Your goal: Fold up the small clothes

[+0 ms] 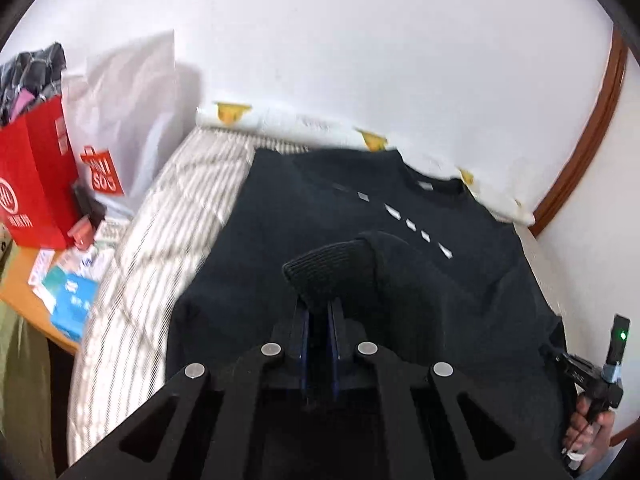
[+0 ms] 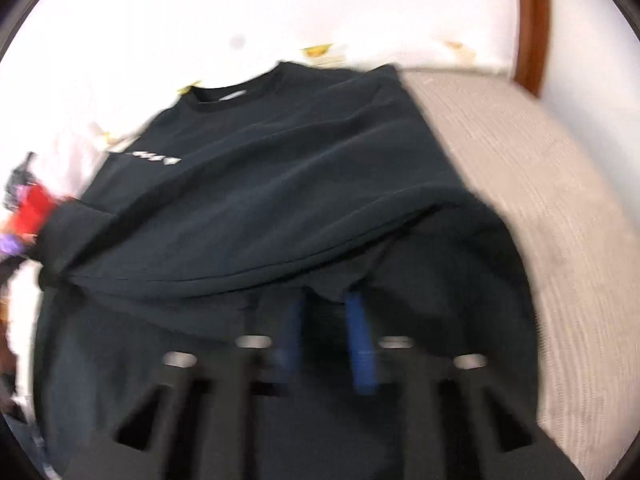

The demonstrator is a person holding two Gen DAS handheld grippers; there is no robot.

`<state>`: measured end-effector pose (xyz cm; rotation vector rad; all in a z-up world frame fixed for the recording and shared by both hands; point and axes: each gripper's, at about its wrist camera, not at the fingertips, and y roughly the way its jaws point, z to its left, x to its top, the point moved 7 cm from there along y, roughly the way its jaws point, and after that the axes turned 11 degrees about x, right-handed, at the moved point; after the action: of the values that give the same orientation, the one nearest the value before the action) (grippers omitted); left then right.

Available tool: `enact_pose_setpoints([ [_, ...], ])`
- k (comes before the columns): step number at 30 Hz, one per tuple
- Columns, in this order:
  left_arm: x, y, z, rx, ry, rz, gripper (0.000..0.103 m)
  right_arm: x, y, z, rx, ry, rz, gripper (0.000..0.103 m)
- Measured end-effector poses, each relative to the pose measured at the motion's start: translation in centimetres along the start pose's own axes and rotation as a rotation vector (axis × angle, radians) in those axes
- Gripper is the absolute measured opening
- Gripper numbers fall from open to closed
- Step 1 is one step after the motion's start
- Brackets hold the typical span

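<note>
In the left wrist view we see our left gripper (image 1: 319, 312) clenched on the ribbed cuff (image 1: 320, 270) of a sleeve of the dark sweatshirt (image 1: 304, 208). The jaws stand nearly together with the cuff pinched between them, lifted a little above the body of the garment. The sweatshirt lies spread on the bed (image 1: 160, 216), its collar (image 1: 436, 188) at the far end near the wall and a row of small white marks (image 1: 404, 220) running across the chest. To the left, beside the bed, a red bag (image 1: 36, 176) and a white shopping bag (image 1: 124, 120) stand on a wooden desk (image 1: 28, 300). At the right edge we glimpse the other hand (image 1: 588, 428) holding its handle, close to the garment's right side.

In the right wrist view, which is blurred, our right gripper (image 2: 326, 320) sits at the near hem (image 2: 240, 280) of the sweatshirt. The blue pads (image 2: 360, 344) stand somewhat apart with dark cloth between and over them; we cannot tell for certain whether they are gripping it. The garment's long axis runs straight away from this gripper toward the collar, with bare bed to the right.

We judge that the coming move turns on the sleeve: it lies directly ahead of the left gripper, which is the nearer one, and must be carried inward across the chest
</note>
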<state>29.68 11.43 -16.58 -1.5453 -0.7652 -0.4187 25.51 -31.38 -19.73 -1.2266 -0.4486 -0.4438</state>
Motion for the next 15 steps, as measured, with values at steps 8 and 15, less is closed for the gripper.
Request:
enact_pose_setpoints([
  [8, 2.1, 2.5, 1.9, 0.104, 0.015, 0.014, 0.008, 0.9, -2.7, -1.3, 0.030, 0.005, -0.077, 0.006],
  [15, -0.1, 5.1, 3.5, 0.099, -0.018, 0.104, 0.010, 0.0, -1.8, -1.9, 0.001, -0.017, 0.008, 0.007],
])
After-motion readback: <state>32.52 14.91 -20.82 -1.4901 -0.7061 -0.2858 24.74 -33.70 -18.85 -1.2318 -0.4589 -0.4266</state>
